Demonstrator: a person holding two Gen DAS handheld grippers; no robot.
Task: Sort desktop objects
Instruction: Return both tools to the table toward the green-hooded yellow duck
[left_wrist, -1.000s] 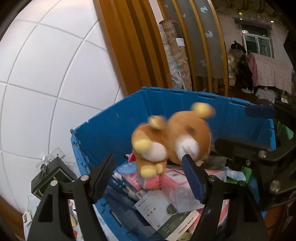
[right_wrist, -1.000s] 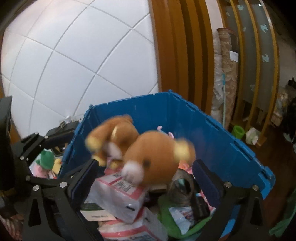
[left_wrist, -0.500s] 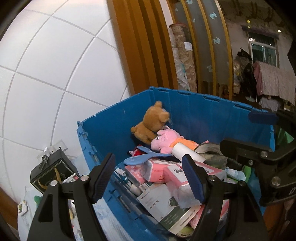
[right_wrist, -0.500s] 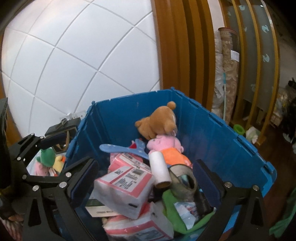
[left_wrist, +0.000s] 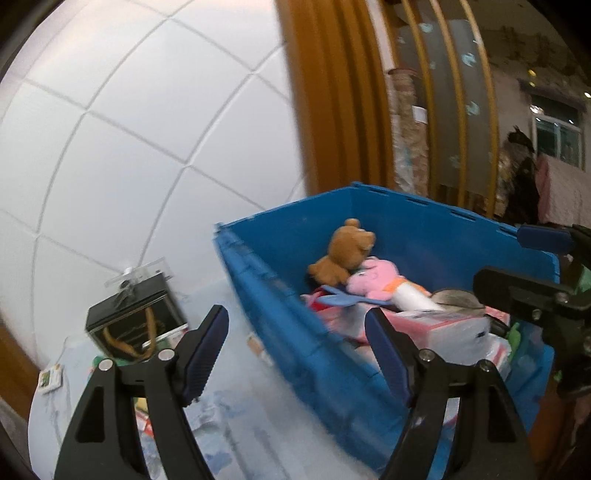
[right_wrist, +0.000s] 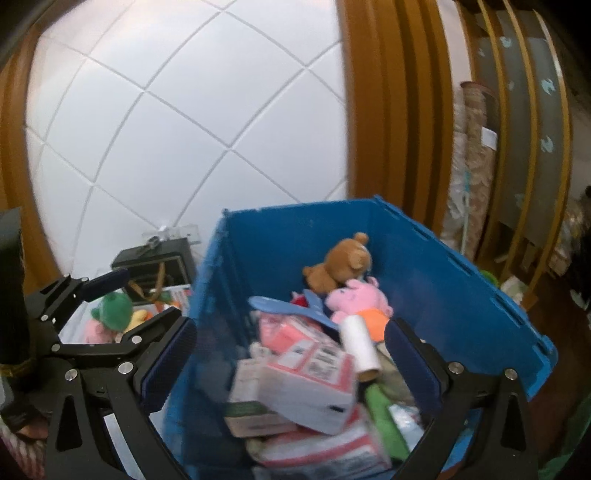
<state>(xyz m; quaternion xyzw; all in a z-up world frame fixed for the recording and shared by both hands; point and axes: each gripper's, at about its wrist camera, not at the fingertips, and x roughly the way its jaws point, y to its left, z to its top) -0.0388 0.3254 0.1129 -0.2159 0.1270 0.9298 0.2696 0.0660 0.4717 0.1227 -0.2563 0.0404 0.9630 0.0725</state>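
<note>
A blue crate (left_wrist: 280, 295) (right_wrist: 443, 273) holds a brown plush bear (left_wrist: 343, 251) (right_wrist: 343, 264) at its far side, lying against a pink pig plush (left_wrist: 373, 277) (right_wrist: 358, 295) and a white roll (right_wrist: 360, 347). My left gripper (left_wrist: 295, 354) hovers over the crate's left wall; its jaws are opening and grip nothing. It also shows at the left of the right wrist view (right_wrist: 129, 302). My right gripper (right_wrist: 288, 363) stands open above the crate's near contents, empty. In the left wrist view the right gripper (left_wrist: 532, 262) sits at the right edge.
Pink-and-white tissue packs (right_wrist: 310, 373), a blue flat plastic piece (right_wrist: 288, 306) and green items fill the crate. Left of it on the pale tabletop stand a black box (left_wrist: 136, 317) (right_wrist: 155, 258), a green plush (right_wrist: 112, 310) and a small card (left_wrist: 50, 378). A white tiled wall lies behind.
The brown bear, blurred between the fingers a second ago, now lies at the crate's far side. Both grippers have shifted left, bringing the tabletop and black box into view.
</note>
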